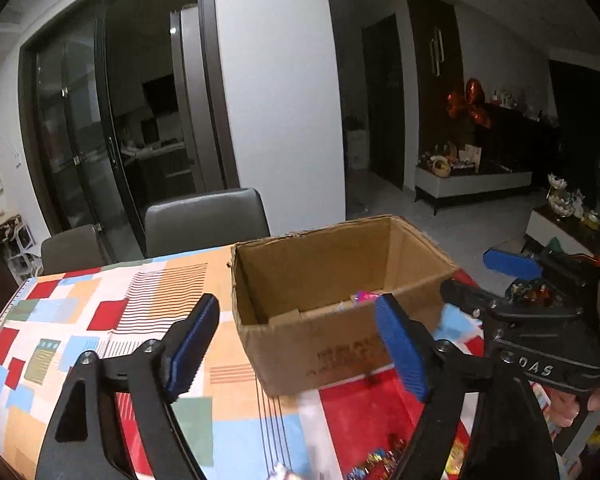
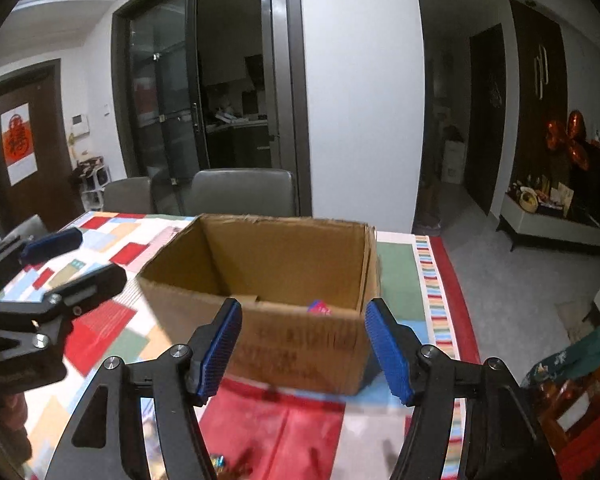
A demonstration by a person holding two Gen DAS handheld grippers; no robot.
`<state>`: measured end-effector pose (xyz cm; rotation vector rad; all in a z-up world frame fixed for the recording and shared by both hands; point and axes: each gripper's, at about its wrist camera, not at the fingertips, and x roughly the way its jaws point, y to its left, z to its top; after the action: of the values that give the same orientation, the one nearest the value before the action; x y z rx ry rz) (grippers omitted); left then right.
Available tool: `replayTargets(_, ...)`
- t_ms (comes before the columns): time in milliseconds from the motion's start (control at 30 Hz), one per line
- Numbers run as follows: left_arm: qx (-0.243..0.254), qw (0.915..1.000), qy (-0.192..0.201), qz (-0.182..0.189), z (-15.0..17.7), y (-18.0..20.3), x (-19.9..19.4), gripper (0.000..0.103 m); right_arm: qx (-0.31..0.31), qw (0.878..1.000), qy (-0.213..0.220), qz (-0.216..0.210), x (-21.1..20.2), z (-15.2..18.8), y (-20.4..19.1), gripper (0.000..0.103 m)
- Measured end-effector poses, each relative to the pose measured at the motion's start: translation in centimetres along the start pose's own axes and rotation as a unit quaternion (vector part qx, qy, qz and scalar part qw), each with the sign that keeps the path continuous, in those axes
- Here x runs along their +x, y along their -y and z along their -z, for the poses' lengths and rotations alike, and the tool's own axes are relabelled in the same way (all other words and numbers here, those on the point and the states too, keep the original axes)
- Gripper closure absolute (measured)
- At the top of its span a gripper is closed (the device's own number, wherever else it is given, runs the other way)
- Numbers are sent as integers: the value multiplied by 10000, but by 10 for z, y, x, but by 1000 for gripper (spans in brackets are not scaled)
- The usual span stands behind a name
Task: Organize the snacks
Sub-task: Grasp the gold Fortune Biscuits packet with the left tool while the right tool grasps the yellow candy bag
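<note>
Left tool point(image 1: 296, 350): black frame, ribbed blue pads, jaws standing wide, gripping nothing, hovering before the near-left corner of the box. Right tool point(image 2: 304, 350): same build, jaws moderately apart, empty, facing the box front.

Cardboard box point(image 2: 300, 344): corrugated, rectangular, open-topped, torn rim, sitting on the desk point(image 1: 112, 320) under a patchwork-print cloth. Pink-wrapped snack point(image 2: 320, 307) lying inside. Loose wrapped sweets point(image 1: 374, 464) lying at the near desk edge. Grey padded chairs point(image 2: 242, 192) standing beyond the far edge.

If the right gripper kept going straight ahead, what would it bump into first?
Most likely the cardboard box. The right gripper is open with nothing between its fingers, and the box's near wall sits straight ahead of them. How far off it is, the picture doesn't show.
</note>
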<state>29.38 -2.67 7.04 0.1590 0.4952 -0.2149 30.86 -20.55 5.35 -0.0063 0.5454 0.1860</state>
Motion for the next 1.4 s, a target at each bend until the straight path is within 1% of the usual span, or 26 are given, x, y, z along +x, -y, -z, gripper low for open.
replayTargets(67, -5, 9999, 105, -79, 10, 5, -20, 17, 25, 10000, 13, -55, -13, 13, -3, 38)
replayTargets(200, 56, 9998, 201, -76, 30, 13, -46, 16, 104, 9999, 36, -116, -37, 36, -7, 38)
replayTargets(333, 136, 9999, 68, 17, 53, 23, -64, 16, 184, 9997, -7, -189, -54, 59, -8, 38)
replayTargets(567, 44, 9991, -385, 196, 93, 36, -73, 16, 221, 9988, -381, -193, -66, 103, -11, 38)
replayTargets(800, 86, 9963, -807, 269, 129, 47, -68, 16, 268, 9957, -856, -243, -62, 138, -5, 38)
replayTargets(900, 6, 9931, -1095, 412, 144, 49, -58, 17, 302, 9934, -1066, -306, -55, 149, -4, 38)
replayTargets(1000, -69, 9902, -1294, 514, 155, 50, -46, 17, 369, 9906, -1256, -406, -44, 157, -3, 38)
replayTargets(1067, -132, 9885, -1385, 589, 160, 48, -40, 20, 389, 9890, -1370, -399, -36, 162, -3, 38)
replayTargets(1133, -195, 9862, -1508, 648, 165, 48, -31, 24, 401, 9880, -1427, -429, -31, 166, -3, 38)
replayTargets(1267, -267, 9826, -1691, 721, 172, 48, -18, 27, 468, 9857, -1558, -439, -19, 171, -2, 39)
replayTargets(1400, -269, 9798, -1833, 758, 178, 50, -8, 29, 610, 9828, -1680, -468, -10, 176, 2, 44)
